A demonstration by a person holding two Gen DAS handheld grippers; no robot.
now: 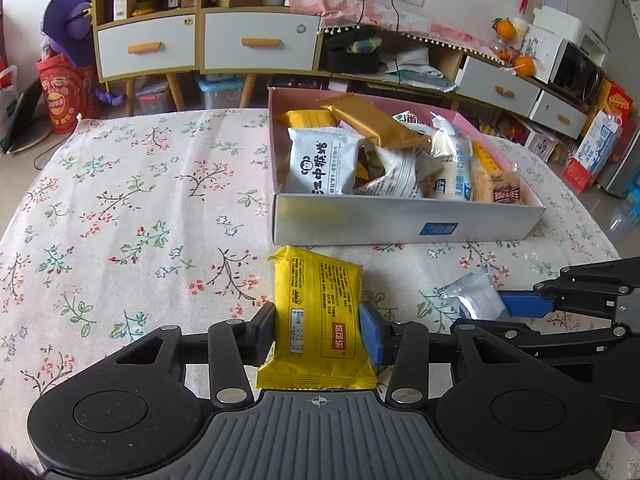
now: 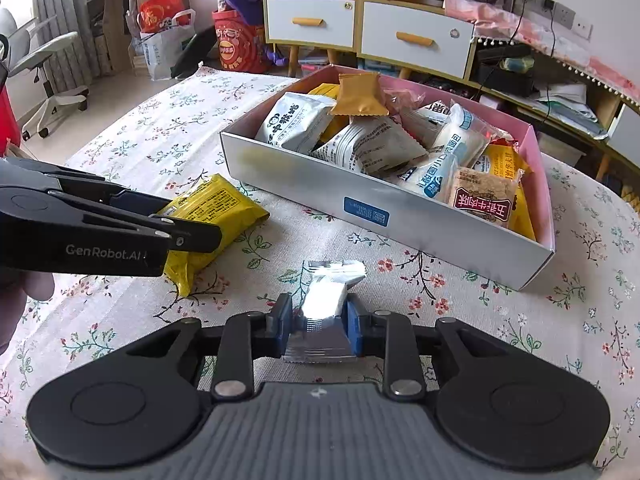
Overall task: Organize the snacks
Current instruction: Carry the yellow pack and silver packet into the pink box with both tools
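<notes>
1. The left gripper [image 1: 318, 334] was clamped on a yellow snack packet [image 1: 320, 316], just in front of the snack box [image 1: 400, 220] on the floral tablecloth [image 1: 140, 220]
2. The right gripper [image 2: 316, 322] was clamped on a silver packet [image 2: 326, 304], also in front of the box
3. The box was crowded with wrapped snacks, a gold packet [image 2: 360, 94] lying on top of the pile
</notes>
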